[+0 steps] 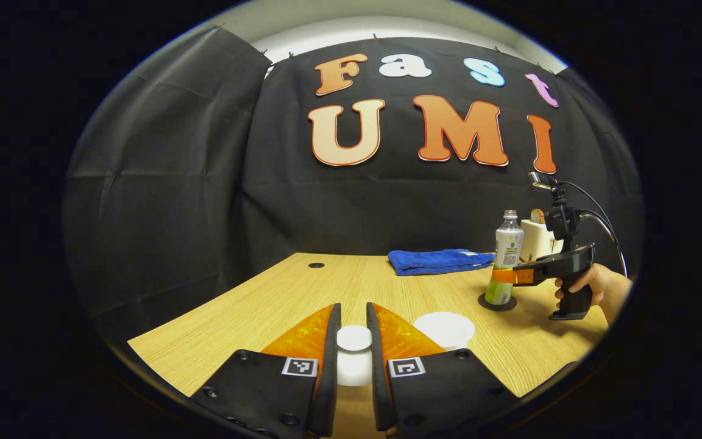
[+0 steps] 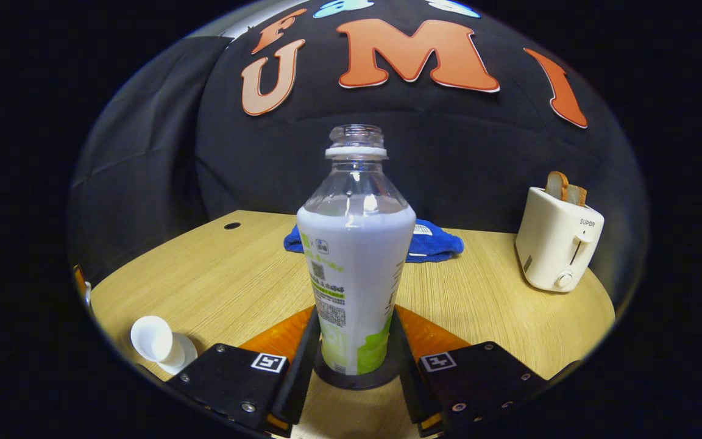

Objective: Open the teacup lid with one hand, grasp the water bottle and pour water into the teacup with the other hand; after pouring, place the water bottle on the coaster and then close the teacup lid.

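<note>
On the wooden bench (image 1: 302,292), in the left gripper view, the left gripper (image 1: 354,350) has its jaws pressed on the knob of the white teacup lid (image 1: 354,341), and the open teacup (image 1: 445,329) sits just beside it. Farther off, a hand (image 1: 595,286) holds the right gripper on the water bottle (image 1: 506,256), which stands on the dark coaster (image 1: 497,303). Next, in the right gripper view, the right gripper (image 2: 357,347) has its jaws clamped low on the bottle, which has no cap. The lid looks small, hard and easy to break, so the knob is the best place to hold. The bottle looks light and smooth; a squeeze could dent it.
</note>
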A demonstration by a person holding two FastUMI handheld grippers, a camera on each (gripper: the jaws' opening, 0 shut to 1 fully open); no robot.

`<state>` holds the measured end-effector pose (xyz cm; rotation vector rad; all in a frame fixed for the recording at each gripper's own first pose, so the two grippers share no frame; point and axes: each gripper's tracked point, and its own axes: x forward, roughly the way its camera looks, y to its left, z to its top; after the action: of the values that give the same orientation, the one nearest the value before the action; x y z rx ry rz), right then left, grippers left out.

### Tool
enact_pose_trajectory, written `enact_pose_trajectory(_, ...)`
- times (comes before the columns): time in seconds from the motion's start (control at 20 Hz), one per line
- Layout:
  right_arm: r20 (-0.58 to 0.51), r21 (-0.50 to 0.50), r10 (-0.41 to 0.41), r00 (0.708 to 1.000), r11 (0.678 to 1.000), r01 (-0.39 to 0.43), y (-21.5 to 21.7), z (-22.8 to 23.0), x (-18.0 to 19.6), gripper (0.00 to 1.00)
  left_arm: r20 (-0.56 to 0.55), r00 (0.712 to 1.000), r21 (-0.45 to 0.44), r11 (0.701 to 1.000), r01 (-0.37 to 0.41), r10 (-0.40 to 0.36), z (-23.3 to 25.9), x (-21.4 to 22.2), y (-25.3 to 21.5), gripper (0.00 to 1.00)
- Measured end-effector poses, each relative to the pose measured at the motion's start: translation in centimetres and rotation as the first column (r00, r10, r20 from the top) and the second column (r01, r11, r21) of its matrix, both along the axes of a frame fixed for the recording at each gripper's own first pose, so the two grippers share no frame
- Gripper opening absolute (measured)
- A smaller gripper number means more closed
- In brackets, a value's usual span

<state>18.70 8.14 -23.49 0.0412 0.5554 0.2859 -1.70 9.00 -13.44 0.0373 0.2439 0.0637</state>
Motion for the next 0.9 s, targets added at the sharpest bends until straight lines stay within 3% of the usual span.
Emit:
enact_pose_trajectory(0.4, 0.047, -0.005, 0.052, 0.998, 0.999, -0.052, 0.6, 1.6, -1.0, 0.90, 0.052, 0.996, -0.060, 0.995, 0.073, -0.070, 1.5, 3.0, -5.1, 0.28)
enact_pose_trajectory(0.9, 0.145, 0.028, 0.048, 0.988, 0.998, -0.053, -1.8, 5.1, -6.2, 0.95, 0.024, 0.991, -0.063, 0.989, 0.135, -0.134, -1.0, 6.2, -9.5, 0.28)
